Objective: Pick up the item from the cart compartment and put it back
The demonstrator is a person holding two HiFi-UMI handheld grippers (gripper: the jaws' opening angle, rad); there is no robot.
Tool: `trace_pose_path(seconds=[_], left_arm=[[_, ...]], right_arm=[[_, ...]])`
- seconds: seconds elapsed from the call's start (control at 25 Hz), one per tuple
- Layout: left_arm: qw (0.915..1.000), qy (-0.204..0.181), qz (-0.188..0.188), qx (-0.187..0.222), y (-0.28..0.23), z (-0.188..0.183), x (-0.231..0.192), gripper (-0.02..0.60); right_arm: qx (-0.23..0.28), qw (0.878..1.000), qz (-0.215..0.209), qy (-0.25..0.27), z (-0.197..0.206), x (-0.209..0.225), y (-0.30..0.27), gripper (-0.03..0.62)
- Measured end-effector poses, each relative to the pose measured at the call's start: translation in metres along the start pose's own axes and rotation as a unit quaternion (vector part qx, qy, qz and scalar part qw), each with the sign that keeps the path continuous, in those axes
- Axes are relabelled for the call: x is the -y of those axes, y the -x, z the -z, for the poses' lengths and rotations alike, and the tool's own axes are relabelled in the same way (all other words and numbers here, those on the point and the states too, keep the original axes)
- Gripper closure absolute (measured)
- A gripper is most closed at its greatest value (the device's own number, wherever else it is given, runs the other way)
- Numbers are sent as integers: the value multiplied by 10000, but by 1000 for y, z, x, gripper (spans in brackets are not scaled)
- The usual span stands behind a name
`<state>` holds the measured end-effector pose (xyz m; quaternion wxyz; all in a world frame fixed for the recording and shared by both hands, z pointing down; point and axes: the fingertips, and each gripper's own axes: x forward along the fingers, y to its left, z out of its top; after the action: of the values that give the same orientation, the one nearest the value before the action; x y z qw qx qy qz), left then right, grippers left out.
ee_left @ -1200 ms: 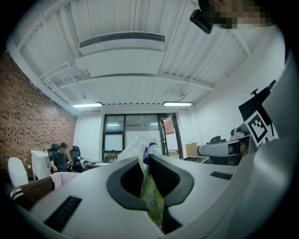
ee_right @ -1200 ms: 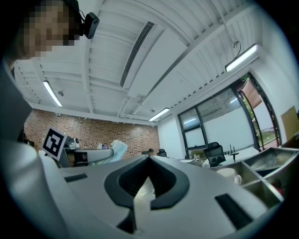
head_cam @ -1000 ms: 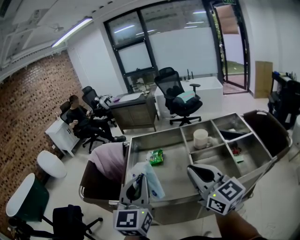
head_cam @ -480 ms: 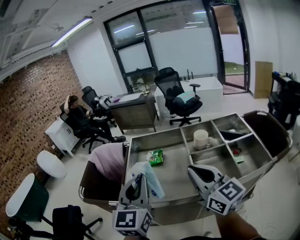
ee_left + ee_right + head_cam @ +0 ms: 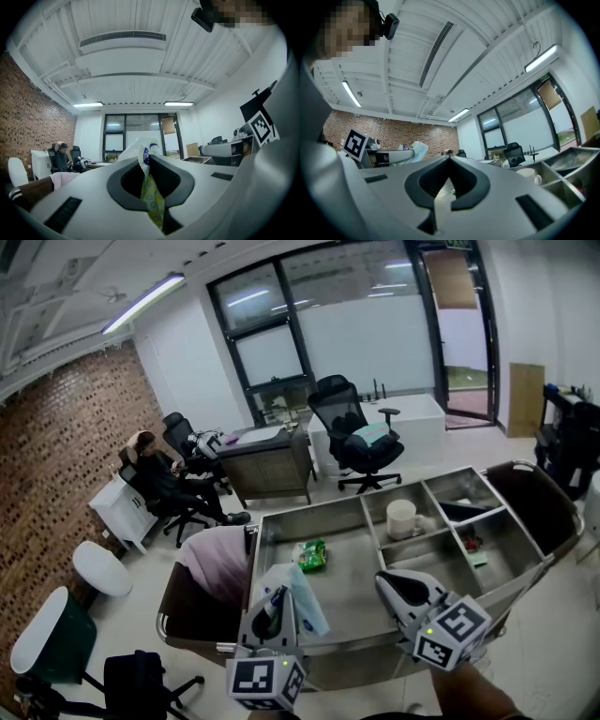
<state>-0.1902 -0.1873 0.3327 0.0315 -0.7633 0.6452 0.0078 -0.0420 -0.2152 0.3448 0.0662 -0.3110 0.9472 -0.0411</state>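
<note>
Packet [image 5: 302, 601], white-and-green plastic — pinched in closed jaws of left gripper [image 5: 146, 158], up over near end of cart [image 5: 309, 514] large compartment | right gripper [image 5: 449, 159] — jaws pressed together, empty | green pouch [image 5: 312, 554] lies in large compartment | white cup [image 5: 401, 517] in small rear compartment

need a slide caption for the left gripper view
Left hand-held gripper shut on a crinkled clear plastic packet with green and blue print
</note>
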Motion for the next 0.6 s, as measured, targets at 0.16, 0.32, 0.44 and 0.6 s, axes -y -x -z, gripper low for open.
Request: trace_pose_path(seconds=[0.16,0.32,0.44,0.6], left_arm=[[10000,-62,3,-43,-9,6,-2,572],[9997,-181,-47,-173,-22,4,-6,572],[9993,-219,-70,-300,-35,10,-9,572],[9983,-259,-44,-517,-54,20,-10,572]], right_arm=[[9,10000,12,-11,1,2,0,582],[7,10000,13,-36,1,2,0,582],[6,10000,19,-45,2,4,1,582],[8,10000,38,-51,4,5,2,582]])
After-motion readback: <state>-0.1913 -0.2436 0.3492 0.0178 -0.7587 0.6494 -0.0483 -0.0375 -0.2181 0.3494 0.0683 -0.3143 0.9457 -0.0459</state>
